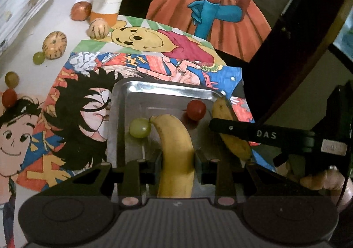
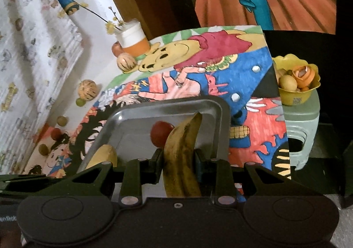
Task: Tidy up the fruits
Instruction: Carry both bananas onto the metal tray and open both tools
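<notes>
My left gripper (image 1: 178, 159) is shut on a yellow banana (image 1: 176, 150) over the metal tray (image 1: 163, 88). A green grape (image 1: 139, 127) and a red cherry tomato (image 1: 196, 110) lie in the tray. My right gripper (image 2: 179, 163) is shut on a browner, spotted banana (image 2: 182, 155) at the tray's right side (image 2: 220, 128); that banana also shows in the left wrist view (image 1: 229, 135), with the right gripper (image 1: 260, 134) over it. The left banana's tip (image 2: 103, 155) and the tomato (image 2: 160, 136) show in the right wrist view.
On the white table at left lie two striped round fruits (image 1: 54, 44), a brown fruit (image 1: 81, 10), green grapes (image 1: 11, 79) and a red tomato (image 1: 9, 97), near an orange-and-white jar (image 1: 107, 8). A yellow bowl (image 2: 295, 91) of fruit sits on a grey stool (image 2: 302, 128) at right.
</notes>
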Action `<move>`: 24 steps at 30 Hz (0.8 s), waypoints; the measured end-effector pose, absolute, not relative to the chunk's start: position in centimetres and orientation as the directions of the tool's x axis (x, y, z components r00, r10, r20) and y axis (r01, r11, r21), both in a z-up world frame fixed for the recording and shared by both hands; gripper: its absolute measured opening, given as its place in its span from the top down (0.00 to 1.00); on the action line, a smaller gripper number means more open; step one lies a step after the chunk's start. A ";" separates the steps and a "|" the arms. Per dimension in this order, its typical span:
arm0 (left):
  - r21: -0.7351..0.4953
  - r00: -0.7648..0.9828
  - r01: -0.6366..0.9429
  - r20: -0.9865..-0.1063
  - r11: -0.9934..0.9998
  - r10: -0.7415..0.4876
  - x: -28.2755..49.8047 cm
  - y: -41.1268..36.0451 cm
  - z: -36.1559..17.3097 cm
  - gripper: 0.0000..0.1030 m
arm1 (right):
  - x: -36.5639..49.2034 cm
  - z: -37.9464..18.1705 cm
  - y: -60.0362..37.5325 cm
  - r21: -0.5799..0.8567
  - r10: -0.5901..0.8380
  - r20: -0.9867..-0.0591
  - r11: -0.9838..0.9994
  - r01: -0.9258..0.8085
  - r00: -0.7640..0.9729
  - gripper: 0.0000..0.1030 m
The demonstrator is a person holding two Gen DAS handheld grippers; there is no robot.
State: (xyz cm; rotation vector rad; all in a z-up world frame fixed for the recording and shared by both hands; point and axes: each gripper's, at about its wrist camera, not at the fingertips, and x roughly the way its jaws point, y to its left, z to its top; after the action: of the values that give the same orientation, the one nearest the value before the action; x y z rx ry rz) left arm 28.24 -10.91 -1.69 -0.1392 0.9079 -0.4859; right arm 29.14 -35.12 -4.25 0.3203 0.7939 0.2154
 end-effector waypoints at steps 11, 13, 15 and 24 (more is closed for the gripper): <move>-0.254 0.523 0.387 -0.731 0.886 -0.438 27.8 -12.0 -1.9 0.66 | 28.9 -4.1 -35.1 0.359 0.303 -0.651 0.931 -0.069 0.696 0.64; -0.258 0.523 0.386 -0.730 0.886 -0.440 27.8 -12.0 -1.9 0.67 | 28.5 -3.8 -35.3 0.359 0.303 -0.645 0.931 -0.071 0.701 0.62; -0.269 0.524 0.385 -0.724 0.883 -0.449 27.7 -11.9 -1.8 0.65 | 28.1 -3.6 -35.6 0.364 0.305 -0.639 0.928 -0.071 0.706 0.60; -0.296 0.576 0.354 -0.679 0.887 -0.456 25.6 -9.9 -0.3 0.47 | 24.8 -1.4 -35.8 0.306 0.278 -0.586 0.946 -0.109 0.761 0.37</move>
State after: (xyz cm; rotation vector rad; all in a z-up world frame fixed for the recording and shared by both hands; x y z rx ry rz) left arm 25.56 -9.91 -0.31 -0.1325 0.8312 -0.4757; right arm 24.79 -35.81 -1.38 0.2614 0.6747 0.2132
